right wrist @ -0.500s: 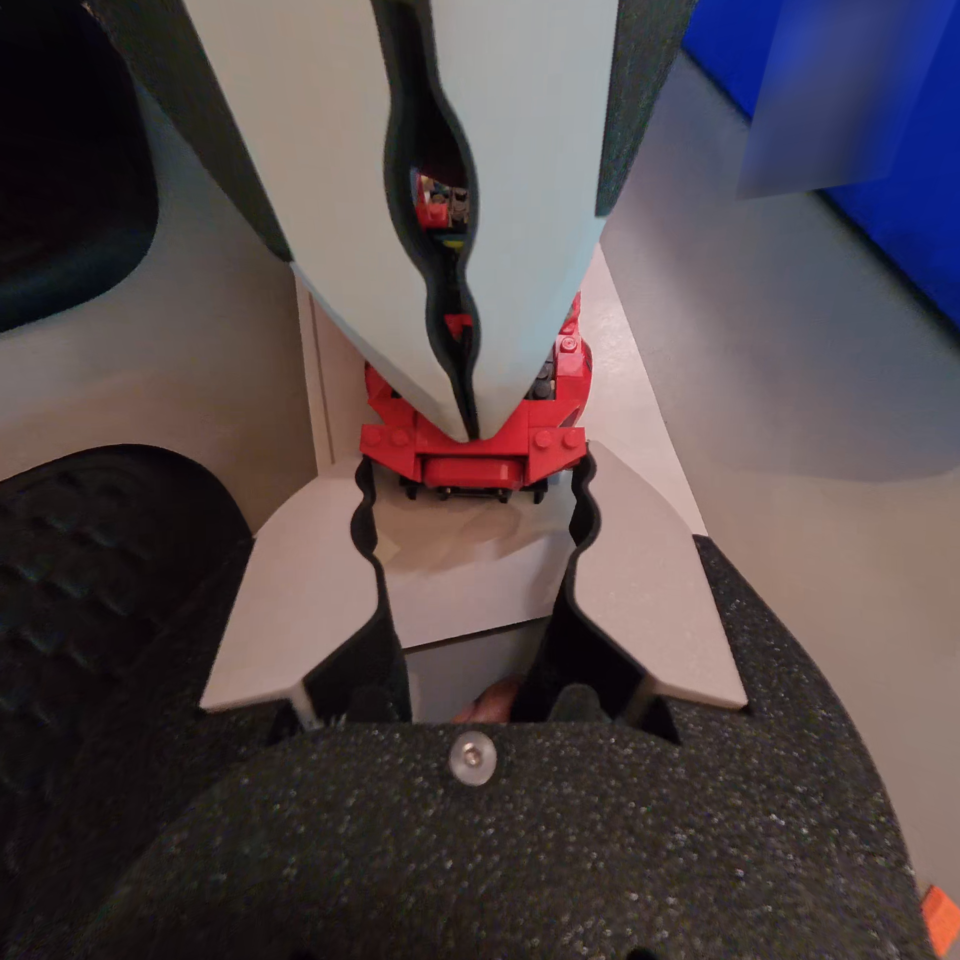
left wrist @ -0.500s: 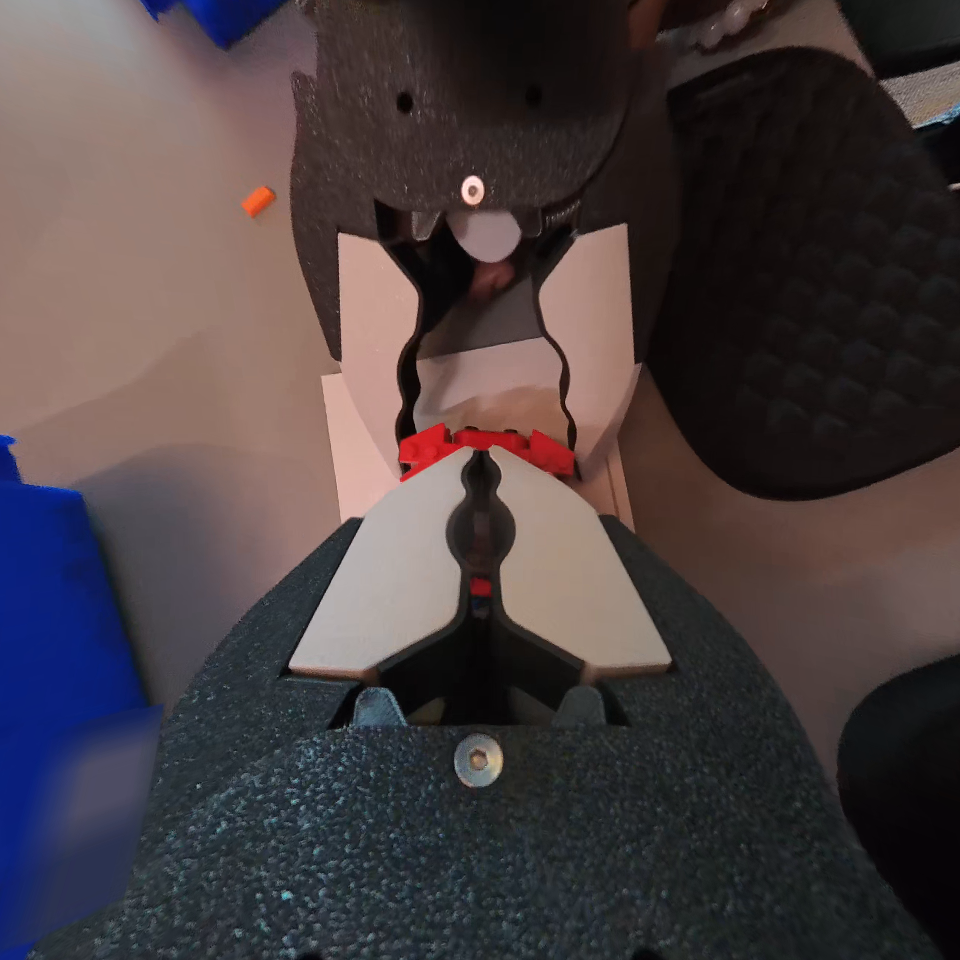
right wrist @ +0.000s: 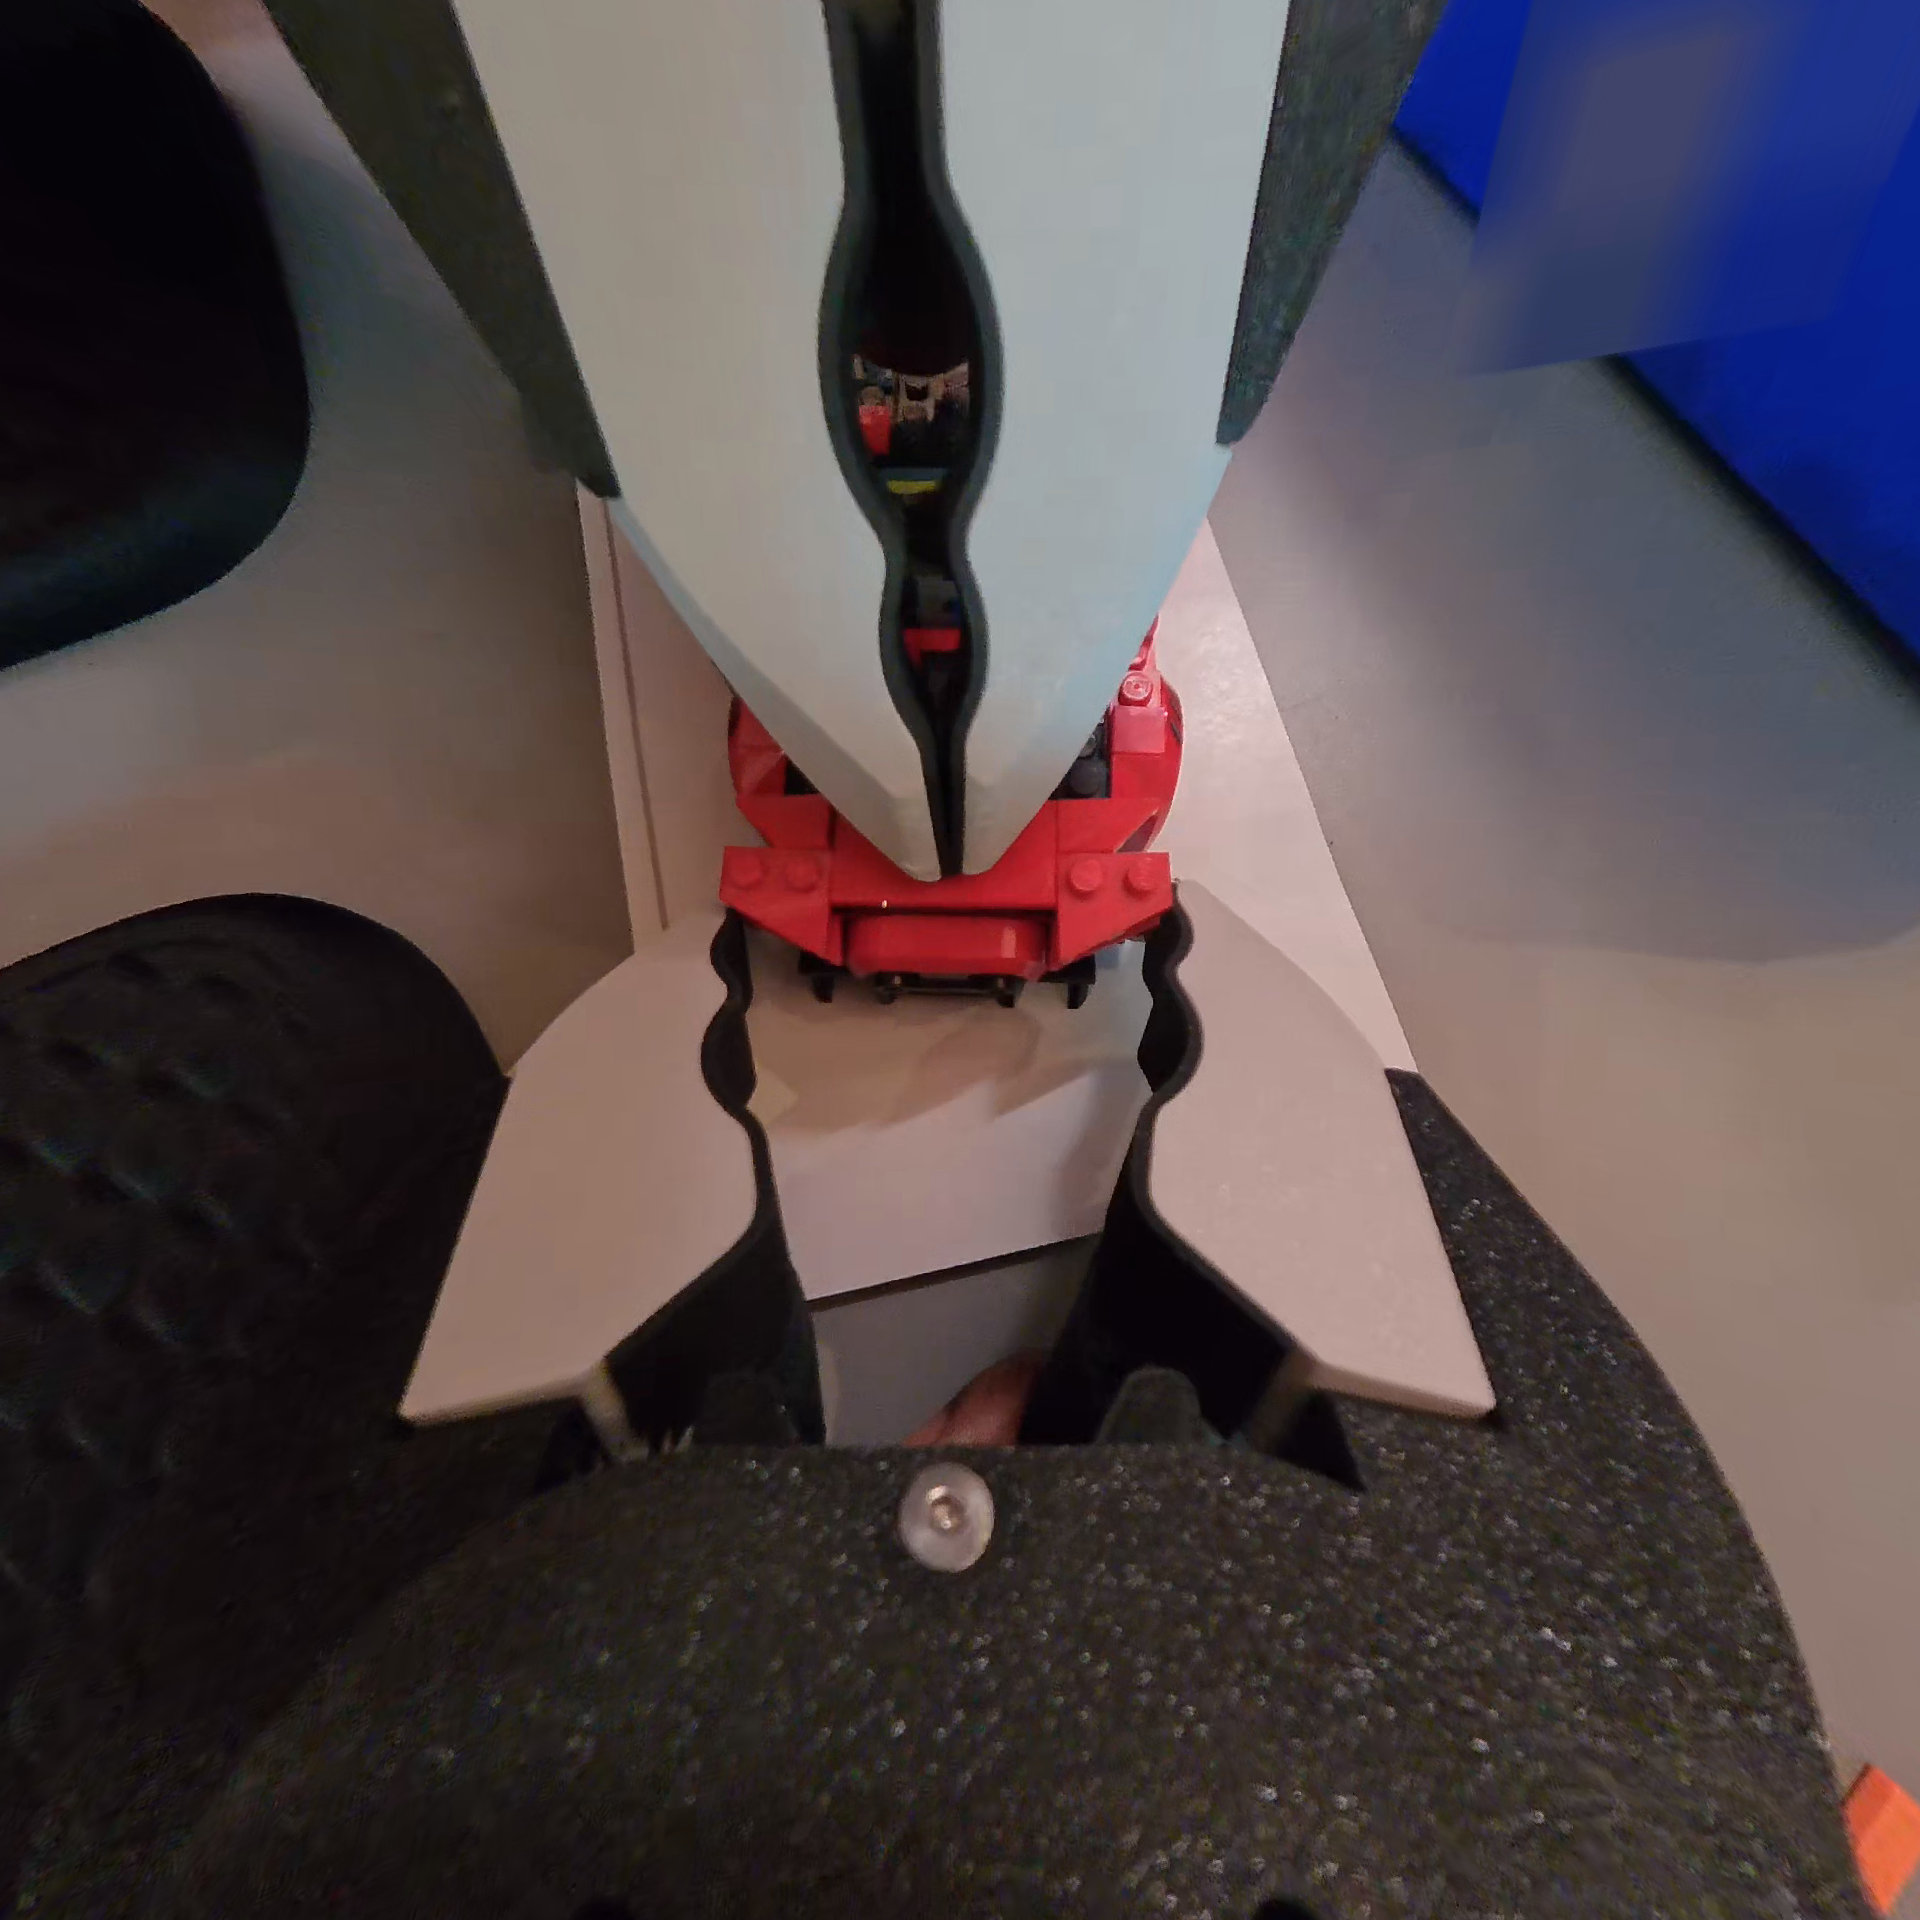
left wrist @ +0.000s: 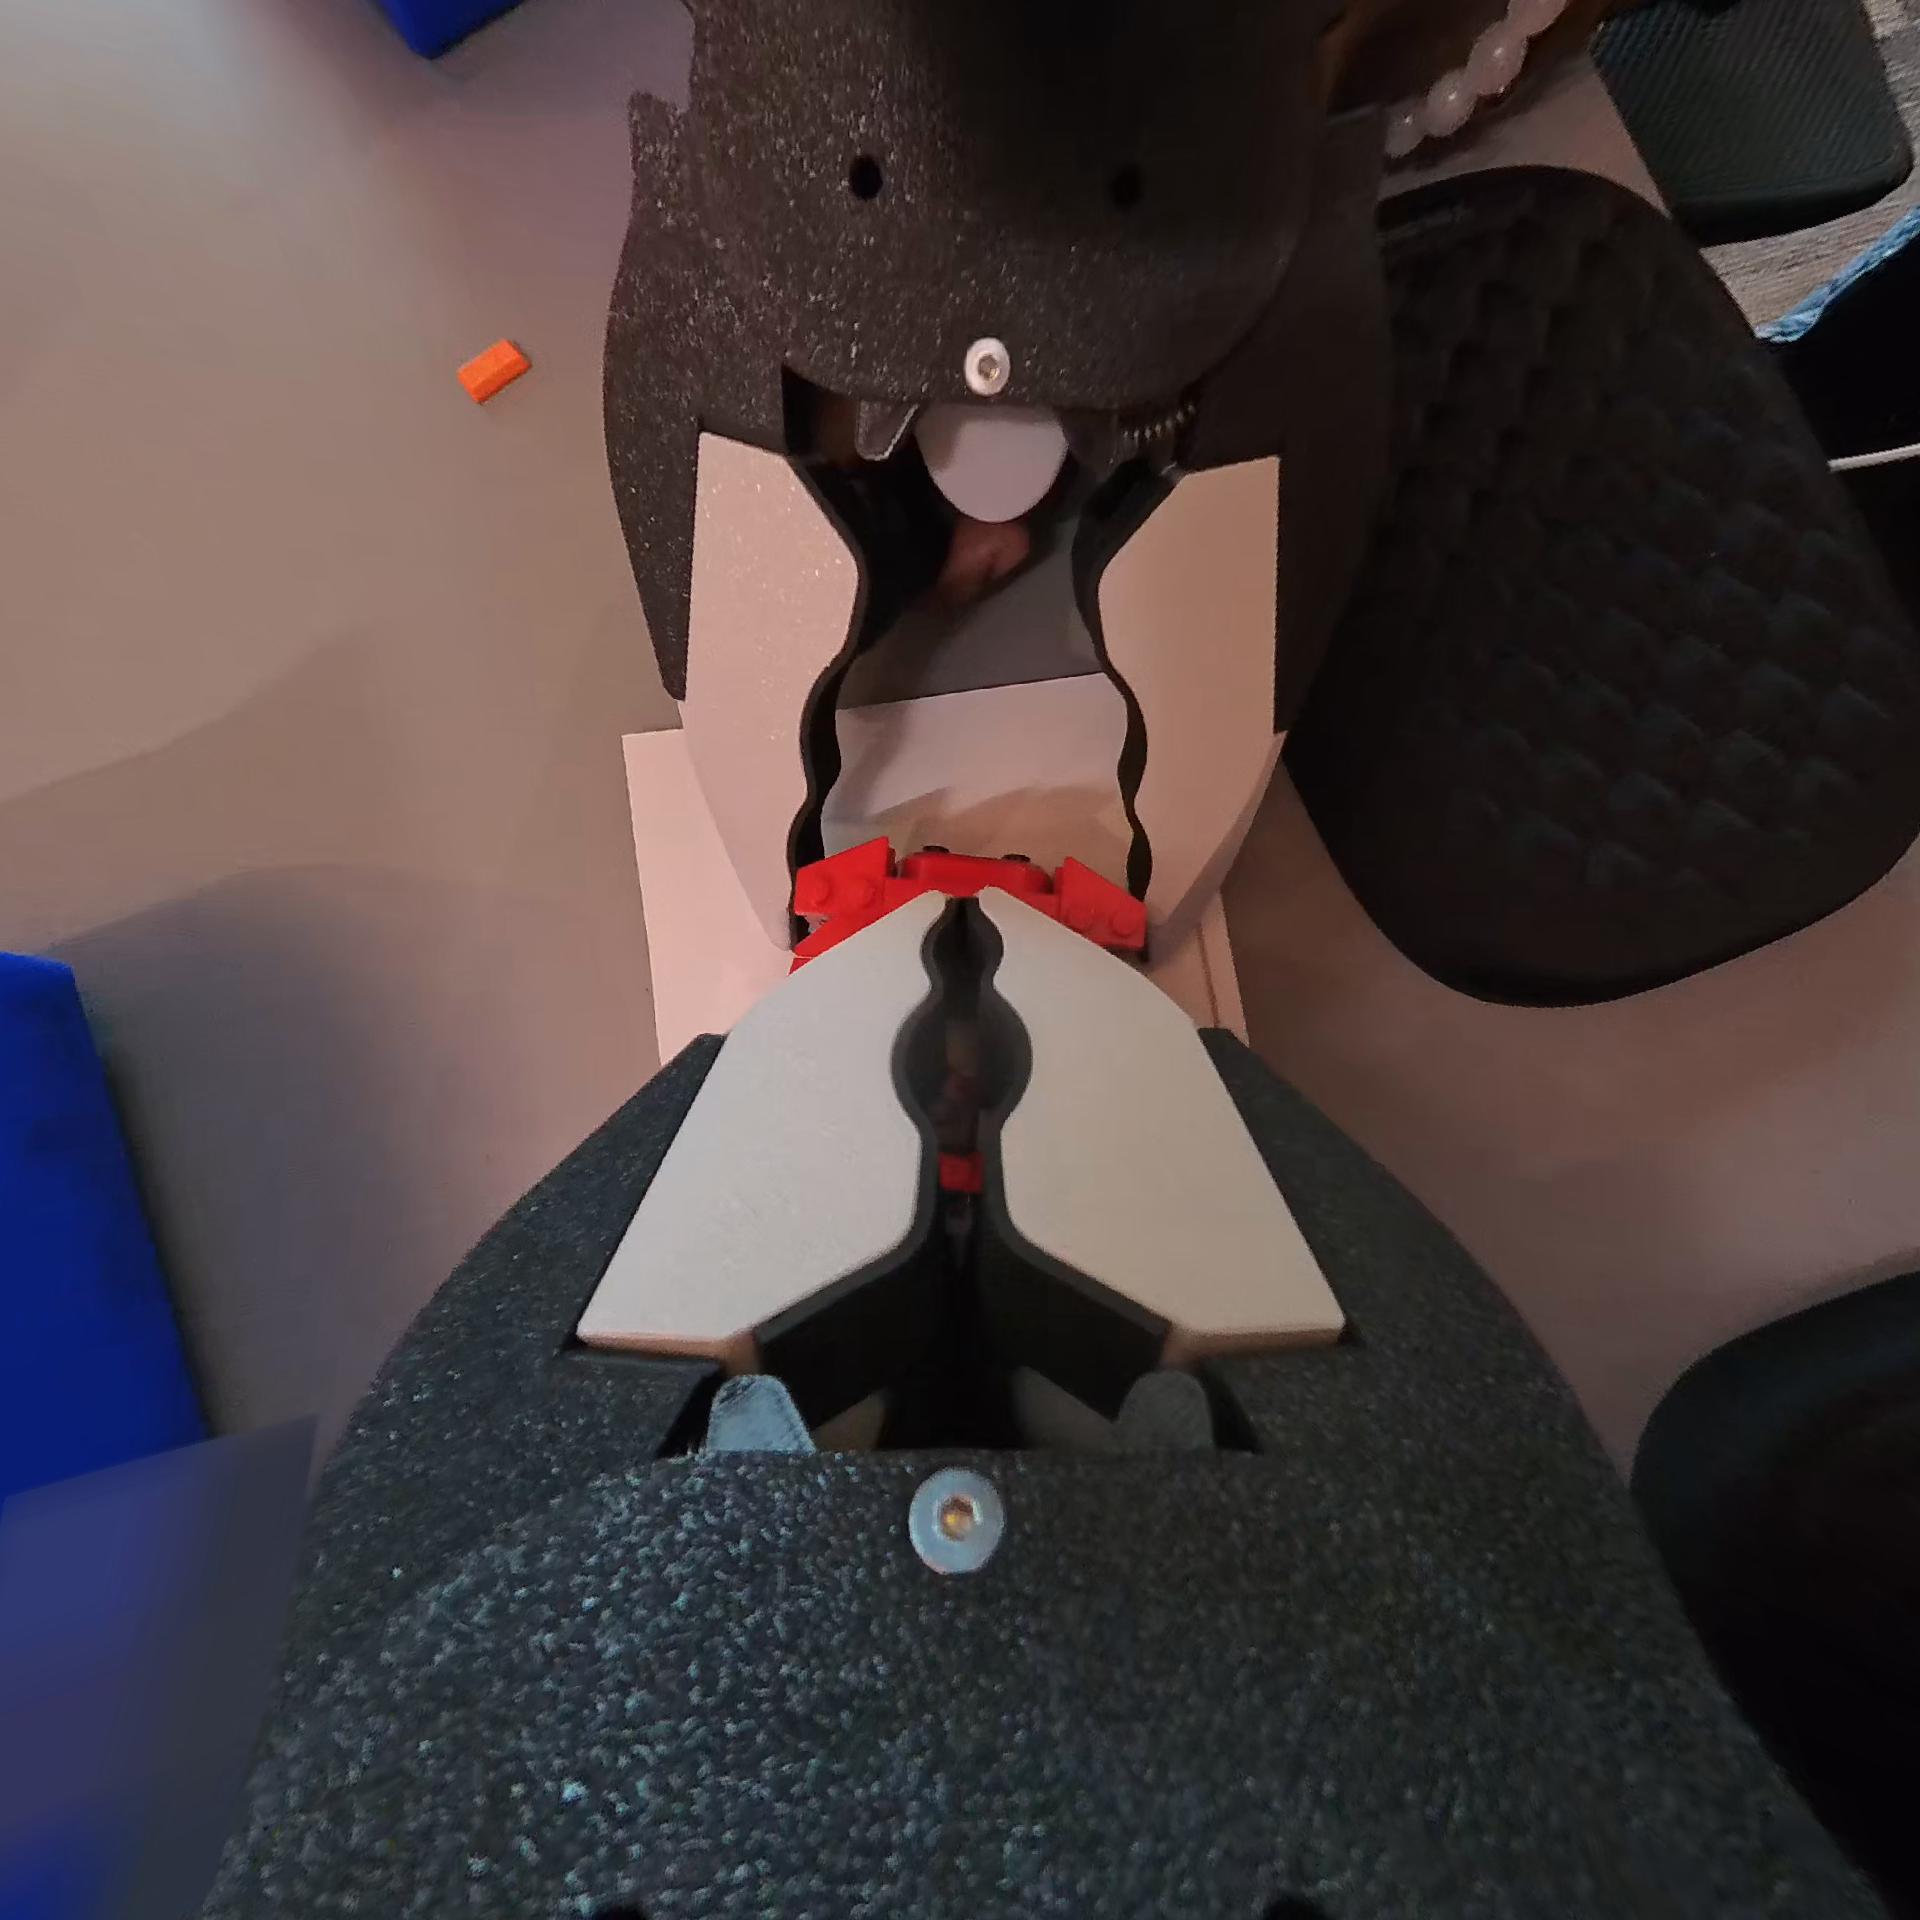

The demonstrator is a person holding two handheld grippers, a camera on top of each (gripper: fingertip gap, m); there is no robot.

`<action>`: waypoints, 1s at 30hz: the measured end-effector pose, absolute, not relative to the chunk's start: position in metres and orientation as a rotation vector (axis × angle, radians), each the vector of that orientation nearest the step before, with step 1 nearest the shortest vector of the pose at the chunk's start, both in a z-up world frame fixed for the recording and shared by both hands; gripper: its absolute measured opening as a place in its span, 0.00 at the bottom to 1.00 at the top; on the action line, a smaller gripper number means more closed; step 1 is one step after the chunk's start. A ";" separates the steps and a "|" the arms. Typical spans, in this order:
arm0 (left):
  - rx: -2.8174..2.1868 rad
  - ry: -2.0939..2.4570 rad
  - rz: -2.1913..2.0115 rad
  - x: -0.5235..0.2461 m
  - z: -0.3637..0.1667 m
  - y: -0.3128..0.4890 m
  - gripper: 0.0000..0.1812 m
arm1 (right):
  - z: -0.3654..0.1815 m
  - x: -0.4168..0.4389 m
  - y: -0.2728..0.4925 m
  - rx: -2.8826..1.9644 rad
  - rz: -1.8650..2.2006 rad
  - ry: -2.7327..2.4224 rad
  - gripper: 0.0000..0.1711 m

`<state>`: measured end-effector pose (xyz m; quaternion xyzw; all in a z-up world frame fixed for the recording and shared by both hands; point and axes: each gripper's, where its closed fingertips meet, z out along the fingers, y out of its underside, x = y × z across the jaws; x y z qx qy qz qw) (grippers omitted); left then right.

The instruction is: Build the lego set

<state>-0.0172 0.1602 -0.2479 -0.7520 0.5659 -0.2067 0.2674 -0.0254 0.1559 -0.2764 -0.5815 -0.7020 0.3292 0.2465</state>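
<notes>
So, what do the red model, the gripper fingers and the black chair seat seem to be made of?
Red lego model: hard glossy plastic, judging by its studs and sharp highlights.
Right gripper fingers: matte pale grey plates with black wavy edging, probably printed plastic with a rubbery lining.
Chair seat: black quilted fabric or mesh, softly dimpled.

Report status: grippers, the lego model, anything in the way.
Left hand-held gripper shut, tips down on the red lego car. Right hand-held gripper open, straddling the car's near end. Car on white sheet. Nothing blocking; orange brick lies clear.
</notes>
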 end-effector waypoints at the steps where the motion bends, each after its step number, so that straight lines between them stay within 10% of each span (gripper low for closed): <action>1: -2.016 1.538 -0.536 -0.017 -0.248 0.161 0.00 | -0.276 -0.025 0.156 -1.588 0.898 -1.913 0.43; 15: -1.886 1.461 -0.537 -0.047 -0.248 0.124 0.00 | -0.274 -0.026 0.156 -1.634 0.953 -1.889 0.43; 17: -1.889 1.464 -0.541 -0.046 -0.249 0.122 0.16 | -0.273 -0.026 0.156 -1.645 0.970 -1.888 0.43; 30: -1.849 1.448 -0.477 -0.046 -0.256 0.127 0.07 | -0.276 -0.026 0.157 -1.617 0.880 -1.921 0.43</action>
